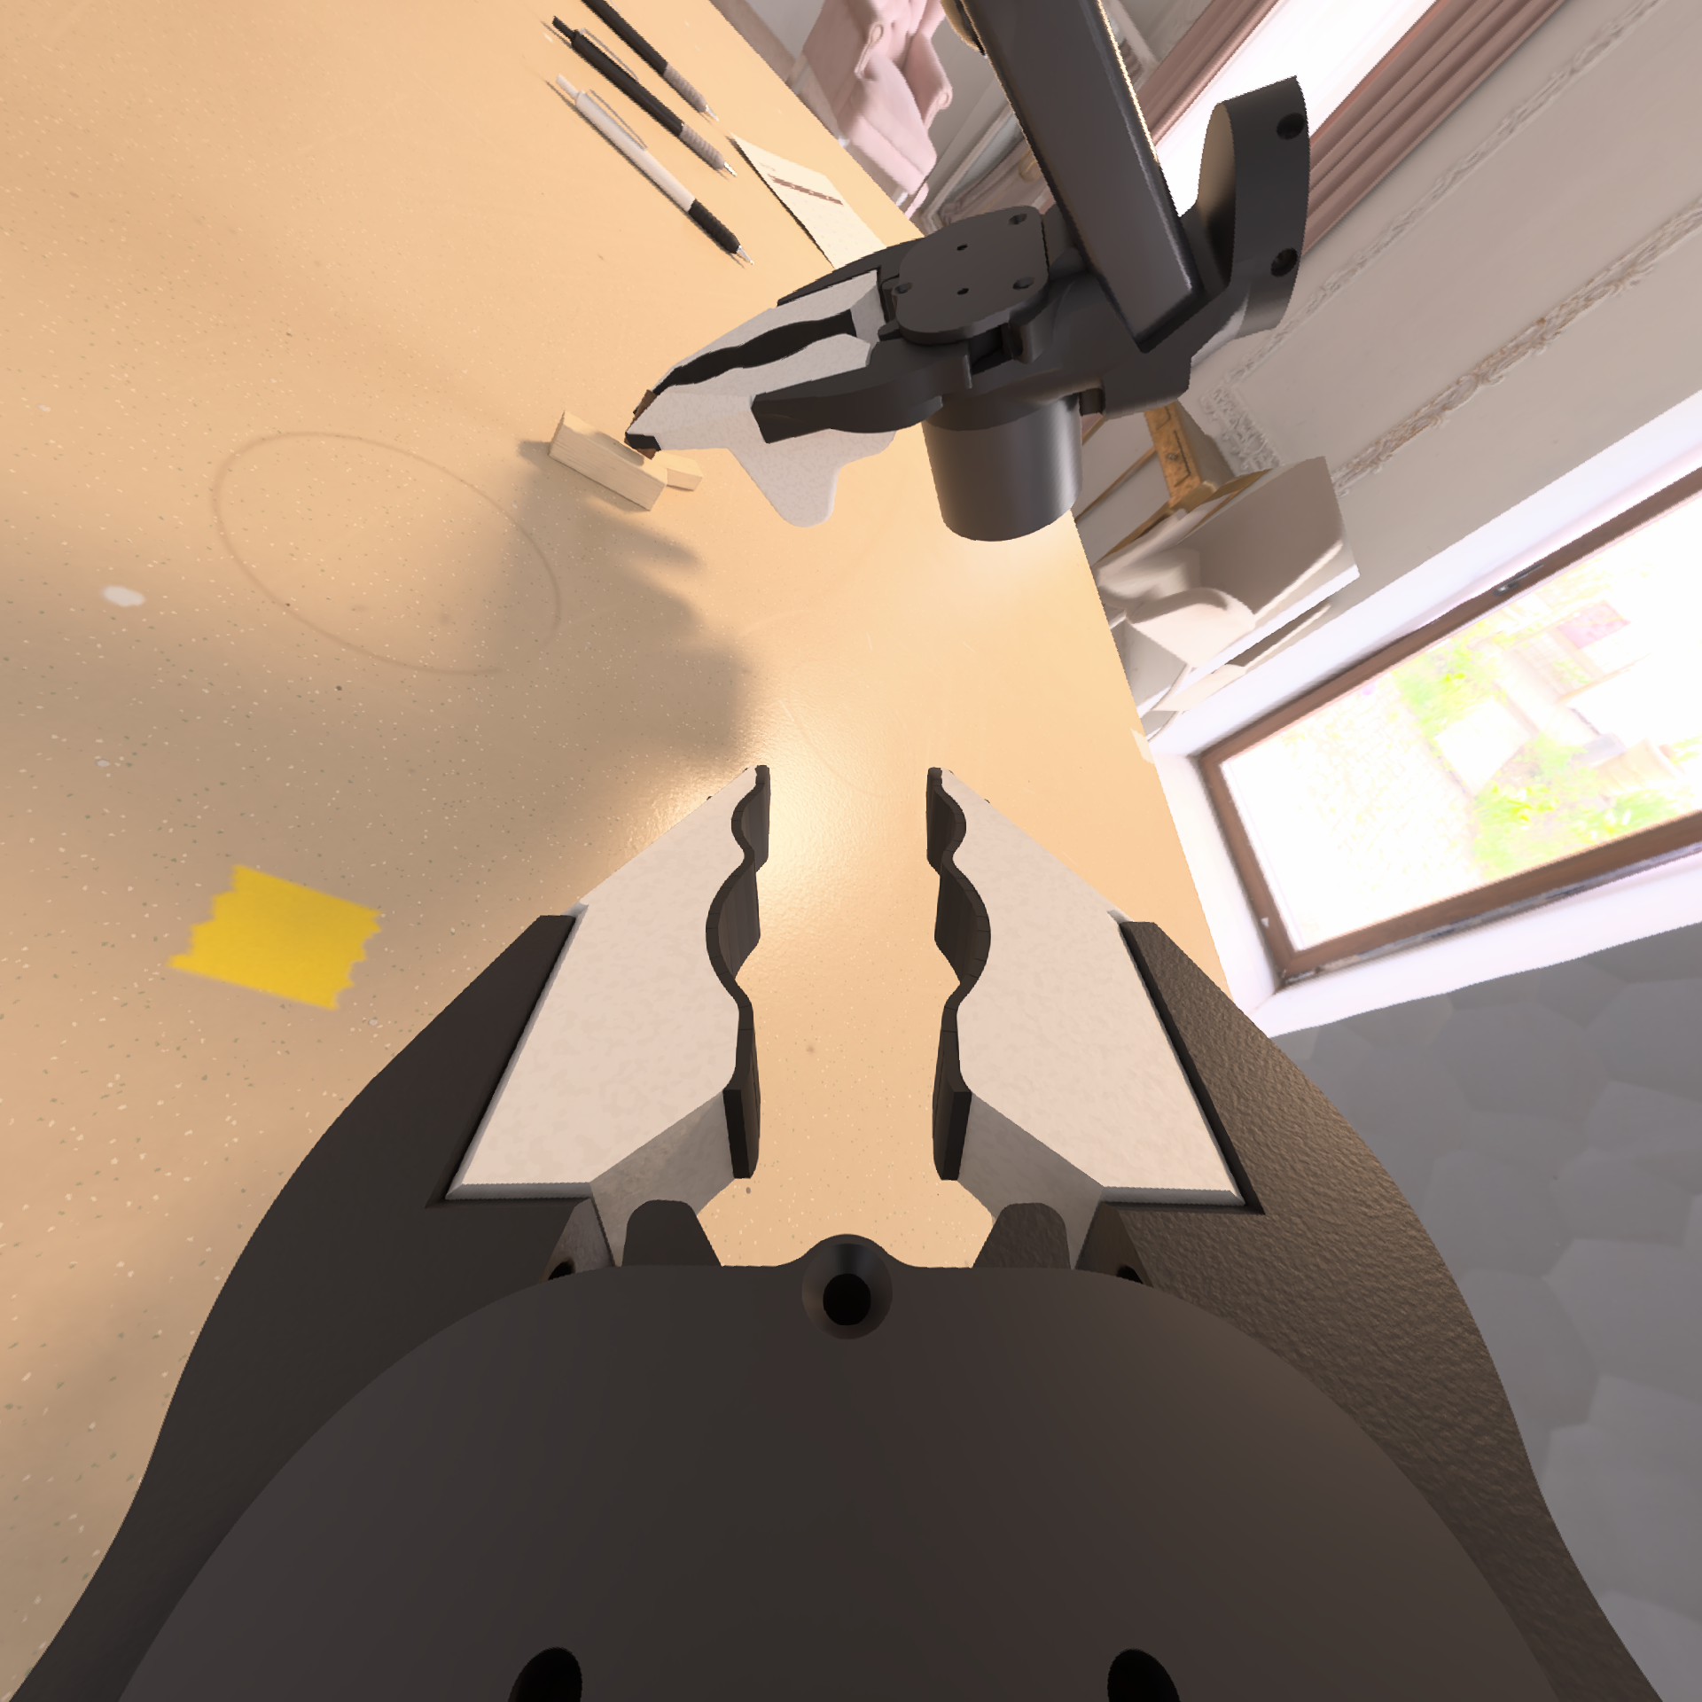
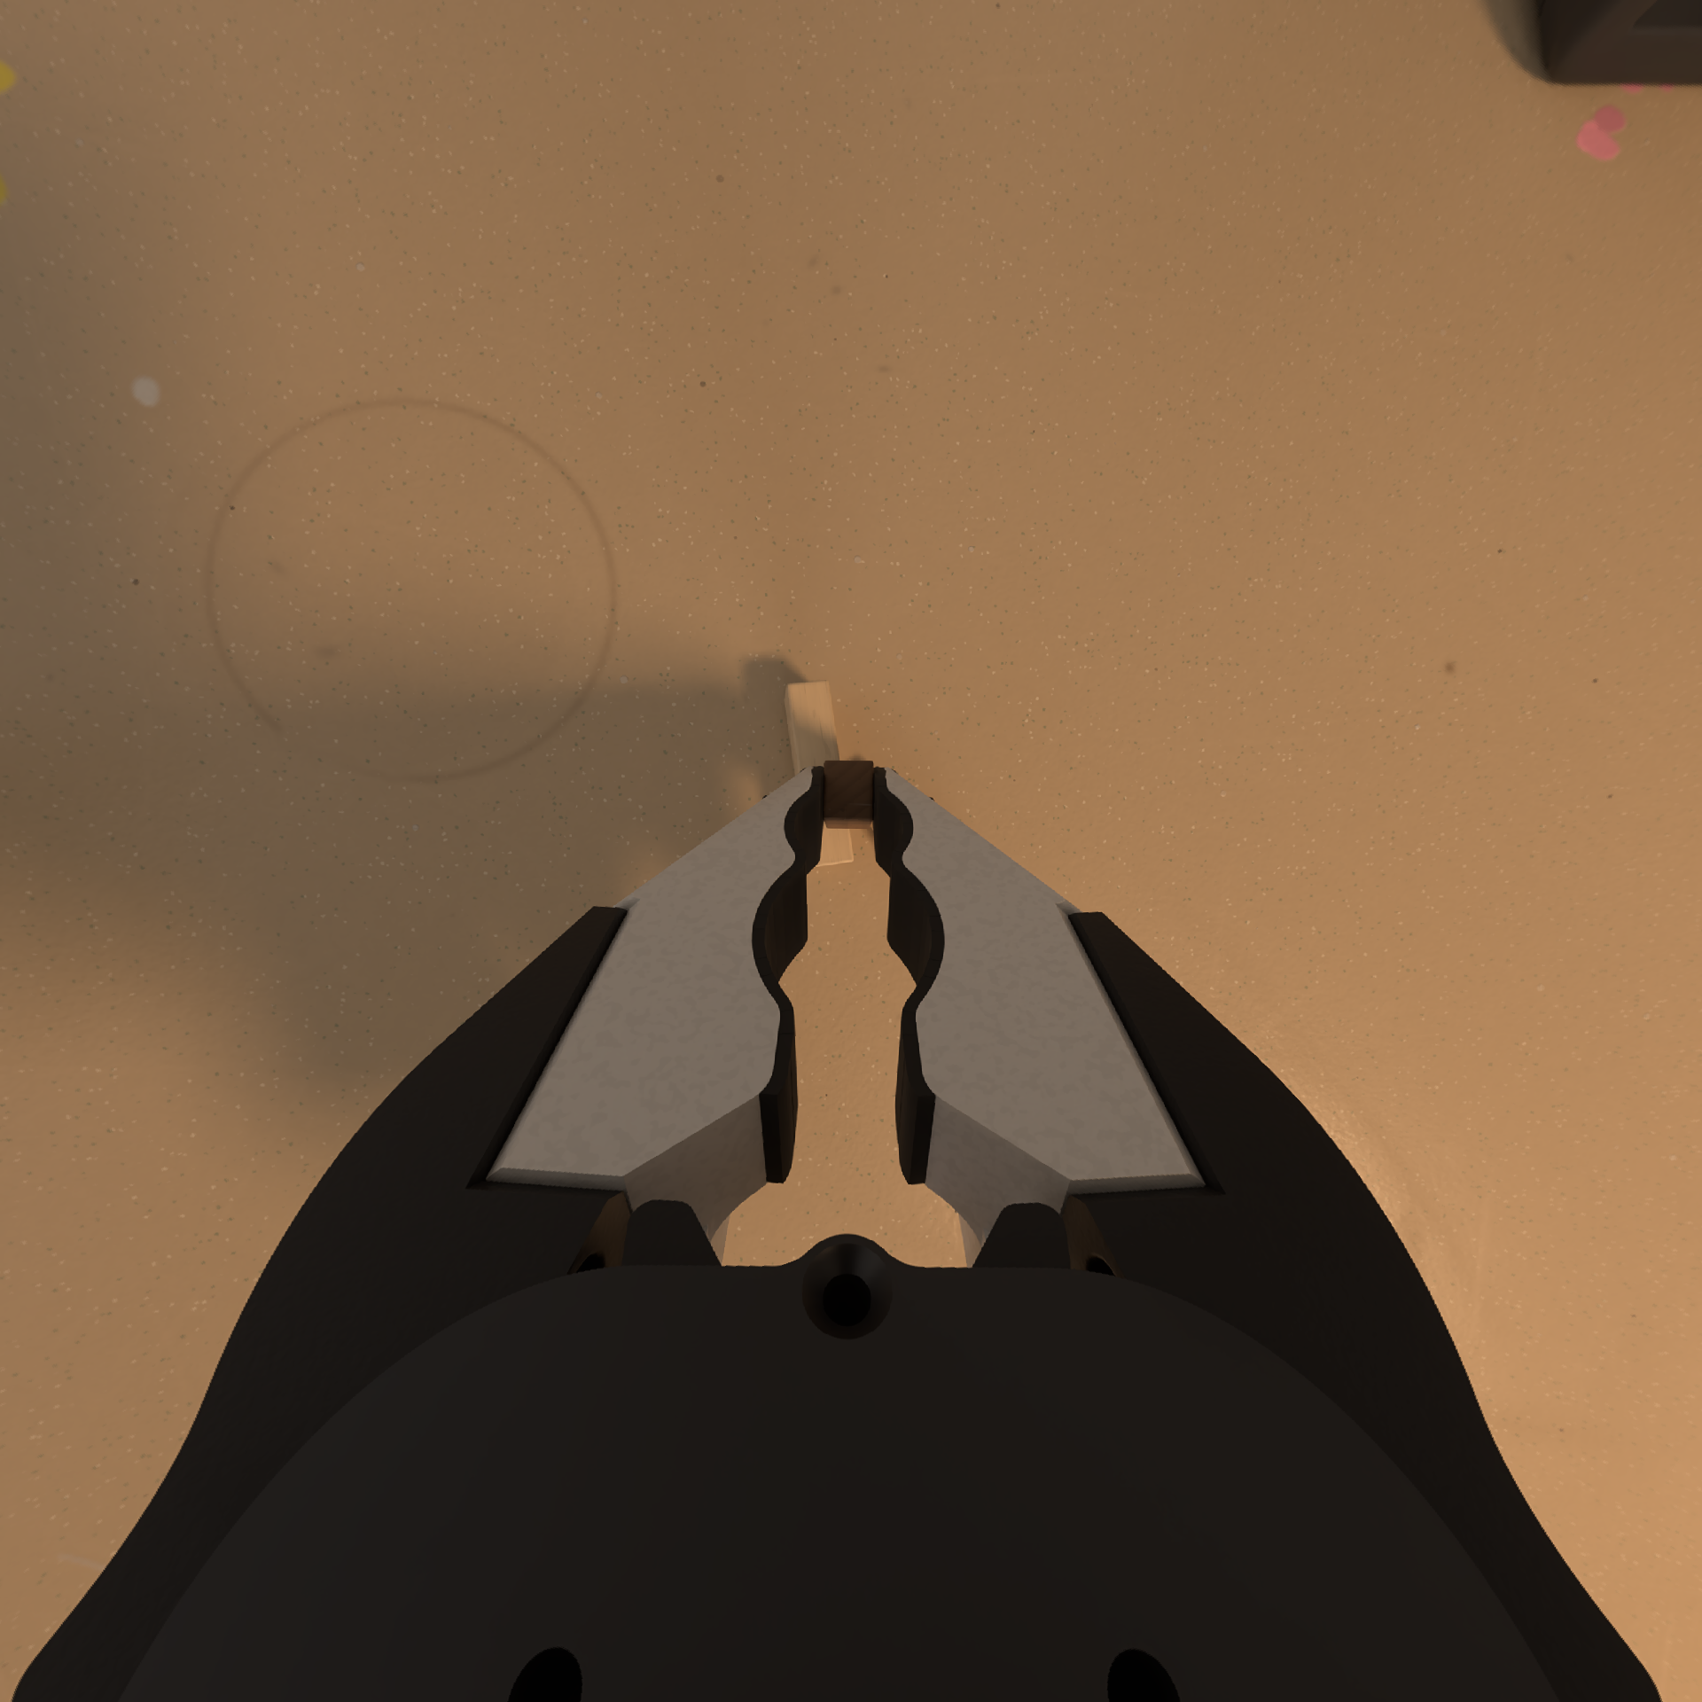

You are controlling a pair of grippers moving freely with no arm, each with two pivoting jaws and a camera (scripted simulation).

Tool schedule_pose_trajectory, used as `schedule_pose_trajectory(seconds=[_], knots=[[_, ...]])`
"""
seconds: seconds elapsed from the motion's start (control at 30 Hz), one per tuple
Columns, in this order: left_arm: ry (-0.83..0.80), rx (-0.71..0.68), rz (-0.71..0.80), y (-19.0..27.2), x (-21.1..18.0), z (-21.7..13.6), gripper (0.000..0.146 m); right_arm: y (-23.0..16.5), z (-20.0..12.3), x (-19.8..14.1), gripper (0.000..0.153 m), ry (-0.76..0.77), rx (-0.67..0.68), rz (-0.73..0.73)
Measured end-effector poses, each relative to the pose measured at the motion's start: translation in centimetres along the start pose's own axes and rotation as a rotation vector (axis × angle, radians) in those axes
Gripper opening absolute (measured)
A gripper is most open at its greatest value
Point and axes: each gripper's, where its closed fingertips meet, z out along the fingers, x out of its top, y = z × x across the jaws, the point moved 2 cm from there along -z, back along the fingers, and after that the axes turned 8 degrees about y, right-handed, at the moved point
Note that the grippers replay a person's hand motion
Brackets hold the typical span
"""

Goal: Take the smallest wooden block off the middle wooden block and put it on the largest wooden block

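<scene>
My right gripper (image 2: 847,781) is shut on the smallest block (image 2: 847,799), a small dark brown cube pinched at its fingertips. Under it lies a long pale wooden block (image 2: 810,716) on the table. In the left wrist view the right gripper (image 1: 645,431) points down at this long pale block (image 1: 599,459), with the dark cube at its tips. I cannot tell whether the cube touches the block. A shorter pale block (image 1: 684,472) lies right beside it. My left gripper (image 1: 847,783) is open and empty, well short of the blocks.
Several pens (image 1: 645,138) and a paper card (image 1: 801,193) lie at the far end of the tan table (image 1: 368,322). A yellow tape patch (image 1: 276,935) is at the left. The table's edge runs along the right. A dark object (image 2: 1621,37) sits at the top right.
</scene>
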Motion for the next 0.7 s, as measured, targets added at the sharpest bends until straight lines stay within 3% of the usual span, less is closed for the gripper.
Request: schedule_pose_trajectory(seconds=[0.7], knots=[[-0.004, 0.008, -0.014, -0.31, -0.06, -0.08, 0.036, -0.02, 0.05, -0.1, 0.01, -0.048, 0.041, -0.031]])
